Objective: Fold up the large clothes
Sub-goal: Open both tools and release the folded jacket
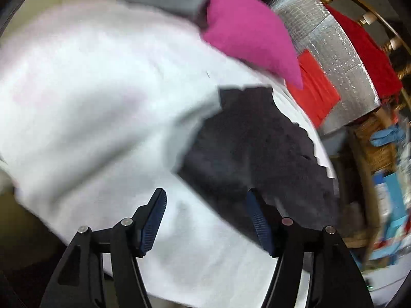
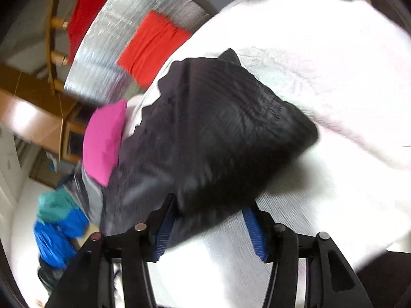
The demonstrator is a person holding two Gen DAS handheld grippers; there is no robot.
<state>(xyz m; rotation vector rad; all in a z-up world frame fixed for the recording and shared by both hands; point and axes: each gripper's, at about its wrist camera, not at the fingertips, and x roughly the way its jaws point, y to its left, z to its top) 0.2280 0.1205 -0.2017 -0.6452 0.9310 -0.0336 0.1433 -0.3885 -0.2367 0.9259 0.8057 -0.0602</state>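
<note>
A dark grey-black garment point(image 1: 257, 148) lies folded and bunched on a white fleecy cover point(image 1: 90, 89). My left gripper point(image 1: 205, 201) hovers over the cover with its jaws apart and nothing between them. Its right finger point(image 1: 257, 218) is at the garment's near edge. In the right wrist view the same garment point(image 2: 218, 128) fills the middle on the white cover point(image 2: 334, 77). My right gripper point(image 2: 209, 215) stands open, and the garment's near edge hangs between the jaws and drapes over the left finger point(image 2: 164, 228). The pads do not pinch it.
A pink cushion point(image 1: 246, 30) point(image 2: 105, 138) lies beyond the garment. Behind it are a silver foil surface point(image 1: 334, 51) point(image 2: 108, 51) with red cloths point(image 1: 316, 87) point(image 2: 154, 48). Blue and teal clothes point(image 2: 56, 220) are heaped on the floor. Wooden shelving point(image 1: 372, 154) stands to the right.
</note>
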